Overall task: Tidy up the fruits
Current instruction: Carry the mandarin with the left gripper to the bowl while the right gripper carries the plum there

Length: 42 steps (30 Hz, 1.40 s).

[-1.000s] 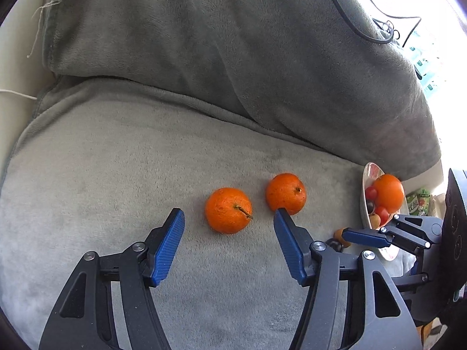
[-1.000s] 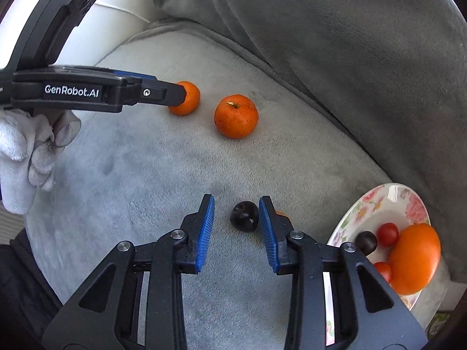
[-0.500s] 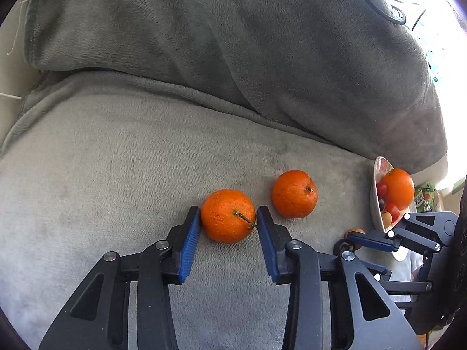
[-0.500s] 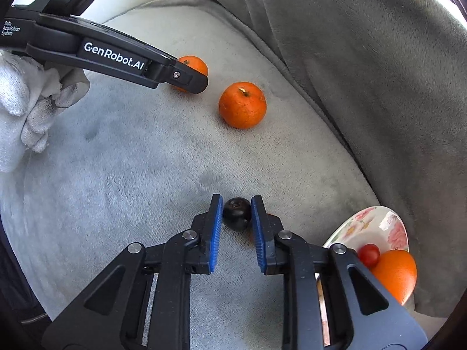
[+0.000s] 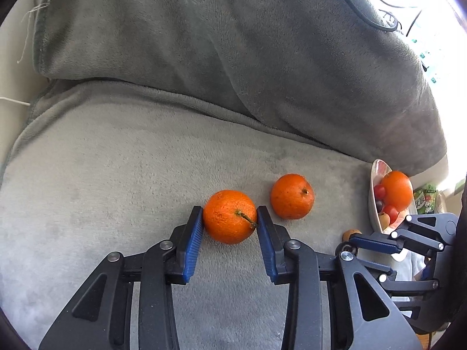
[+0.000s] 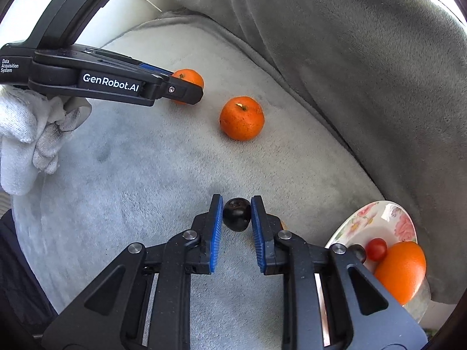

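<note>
The stemmed mandarin (image 5: 229,216) sits on the grey plush blanket (image 5: 122,175) covering the sofa seat, well to the left of the floral plate (image 6: 379,218), and the left gripper (image 5: 229,221) has both blue pads pressed against its sides, so it is clamped on the fruit, which appears not yet lifted off the fabric. A second mandarin (image 5: 292,196) lies free just beside it, on the plate side. Closer to the plate, a small dark plum (image 6: 237,213) is pinched between the pads of the right gripper (image 6: 237,215), also low against the blanket. The plate already carries a large orange (image 6: 400,271), a cherry tomato (image 6: 376,249) and another dark fruit, partly hidden behind the gripper. The step in hand looks like a double pick-up, both grasps just made. Next, each fruit probably needs lifting straight up and carrying toward the plate; the plum has the shorter trip, and both need setting down gently, since round fruit may roll off the shallow rim or knock the tomato.
</note>
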Tool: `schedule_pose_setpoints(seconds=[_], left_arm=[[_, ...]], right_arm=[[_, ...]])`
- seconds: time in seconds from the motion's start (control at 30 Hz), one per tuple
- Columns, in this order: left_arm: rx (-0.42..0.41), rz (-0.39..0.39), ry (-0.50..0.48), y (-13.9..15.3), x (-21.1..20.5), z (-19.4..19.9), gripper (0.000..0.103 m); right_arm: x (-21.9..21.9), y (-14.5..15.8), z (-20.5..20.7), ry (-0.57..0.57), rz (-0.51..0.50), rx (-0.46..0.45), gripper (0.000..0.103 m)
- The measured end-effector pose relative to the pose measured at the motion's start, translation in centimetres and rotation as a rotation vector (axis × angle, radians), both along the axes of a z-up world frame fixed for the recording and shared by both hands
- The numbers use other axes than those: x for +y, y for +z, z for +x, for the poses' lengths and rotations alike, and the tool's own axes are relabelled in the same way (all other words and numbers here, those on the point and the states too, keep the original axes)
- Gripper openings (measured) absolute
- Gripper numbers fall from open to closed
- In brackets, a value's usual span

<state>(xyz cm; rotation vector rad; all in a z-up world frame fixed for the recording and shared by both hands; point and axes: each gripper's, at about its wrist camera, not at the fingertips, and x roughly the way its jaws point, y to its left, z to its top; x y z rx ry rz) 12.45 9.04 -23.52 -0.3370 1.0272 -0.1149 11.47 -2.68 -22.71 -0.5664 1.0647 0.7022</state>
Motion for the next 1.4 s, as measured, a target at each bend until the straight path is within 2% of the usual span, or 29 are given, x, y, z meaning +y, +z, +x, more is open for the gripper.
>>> schedule_pose_setpoints(seconds=[0.47, 0.57, 1.13, 1.4], left_arm=[[-0.053, 0.014, 0.005, 3.5, 0.5, -1.6, 0.035], [-0.064, 0.023, -0.002, 4.1, 0.2, -1.9, 0.035], [-0.091, 0.039, -0.065, 6.5, -4.0, -2.7, 0.035], [-0.094, 0.035, -0.114, 7.0, -6.7, -2.6, 0.035]], right_arm=[[-2.6, 3.6, -1.3, -0.029, 0.090, -0.021, 0.020], [-2.9, 3.5, -1.1, -0.039, 0.110, -0.022, 0.020], [-5.2, 4.6, -2.3, -0.144, 0.221, -0.020, 0.020], [-8.7, 5.4, -2.7, -0.240, 0.252, -0.023, 0.021]])
